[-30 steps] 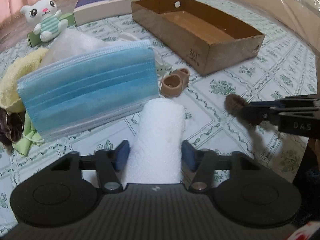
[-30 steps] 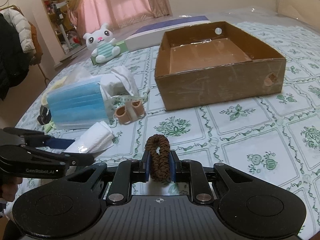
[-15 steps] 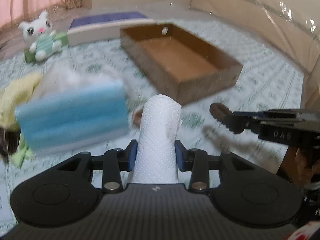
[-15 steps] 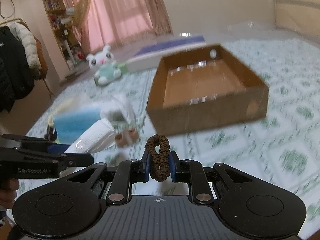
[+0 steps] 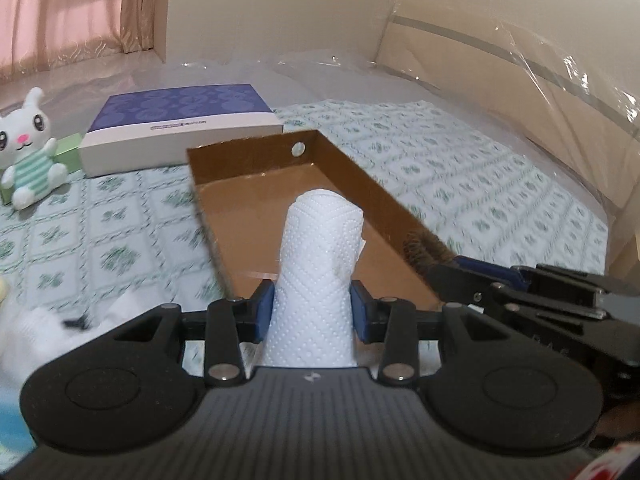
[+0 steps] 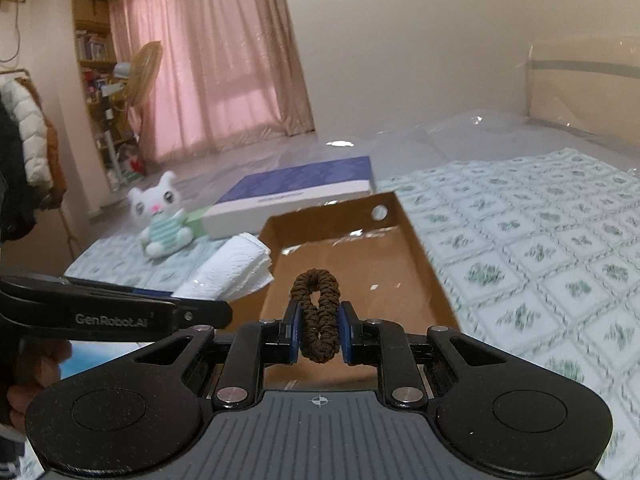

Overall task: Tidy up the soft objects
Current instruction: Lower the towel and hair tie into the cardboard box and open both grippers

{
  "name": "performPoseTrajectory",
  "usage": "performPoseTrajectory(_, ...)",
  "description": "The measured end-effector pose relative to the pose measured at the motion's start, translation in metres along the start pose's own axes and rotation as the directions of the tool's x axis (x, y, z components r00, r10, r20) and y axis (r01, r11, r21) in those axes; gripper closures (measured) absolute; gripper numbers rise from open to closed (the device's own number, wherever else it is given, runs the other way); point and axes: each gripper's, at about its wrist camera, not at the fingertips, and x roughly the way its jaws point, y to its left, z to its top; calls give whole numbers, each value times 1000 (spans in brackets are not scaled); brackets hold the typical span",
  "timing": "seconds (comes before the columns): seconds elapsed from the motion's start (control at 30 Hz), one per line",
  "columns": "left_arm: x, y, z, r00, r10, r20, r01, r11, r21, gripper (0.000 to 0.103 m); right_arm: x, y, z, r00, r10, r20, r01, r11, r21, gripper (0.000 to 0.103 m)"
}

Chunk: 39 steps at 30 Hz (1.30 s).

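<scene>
Both grippers have risen from the bedspread (image 5: 460, 168) to the cardboard box (image 5: 352, 168). Left gripper (image 5: 311, 312), jaws narrowed, pinches the white paper-towel roll (image 5: 320, 264) over the box's near edge; right gripper (image 6: 319, 332), nearly closed, clamps the brown hair tie (image 6: 318, 312) above the box floor.

Both wrist views over cardboard box (image 5: 256, 216)

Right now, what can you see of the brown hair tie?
The brown hair tie is a braided fabric loop, squeezed into a narrow upright oval. The right gripper is shut on its lower half, pads pressing both sides. It hangs above the near end of the cardboard box, touching nothing else.
</scene>
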Motion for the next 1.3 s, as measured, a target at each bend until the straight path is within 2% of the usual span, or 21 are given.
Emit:
performPoseTrajectory(0.2, 44, 0, 15, 999, 13, -31, -14, 999, -40, 63, 36, -27, 12, 1000, -24, -16, 25, 999, 43, 83)
performPoseTrajectory(0.37, 72, 5, 15, 998, 15, -55, -19, 998, -67, 57, 56, -43, 10, 998, -61, -26, 63, 996, 62, 83)
performPoseTrajectory(0.4, 77, 5, 14, 998, 19, -56, -23, 997, -70, 53, 60, -47, 9, 998, -60, -29, 62, 996, 70, 82)
performPoseTrajectory(0.43, 80, 6, 13, 998, 19, -58, -23, 997, -74, 47, 63, -49, 8, 998, -52, -33, 55, 996, 76, 71)
performPoseTrajectory(0.53, 89, 10, 10, 997, 31, -65, -37, 994, -102, 41, 68, -55, 5, 996, -84, -40, 87, 991, 99, 47)
performPoseTrajectory(0.63, 91, 17, 8, 997, 29, -74, -38, 992, -121, 38, 67, -59, 3, 996, -75, -41, 79, 992, 95, 45)
performPoseTrajectory(0.9, 60, 14, 4, 999, 12, -42, -16, 995, -98, 38, 44, -54, -1, 998, -58, -31, 62, 990, 123, 45)
performPoseTrajectory(1.07, 24, 12, -6, 1000, 14, -8, -14, 997, -71, 38, 19, -46, -3, 1000, -26, -13, 27, 986, 166, 44)
performPoseTrajectory(1.3, -32, 17, -29, 1000, 20, 18, -19, 998, -57, 37, -20, -33, -8, 1000, 3, 13, -6, 972, 235, 38)
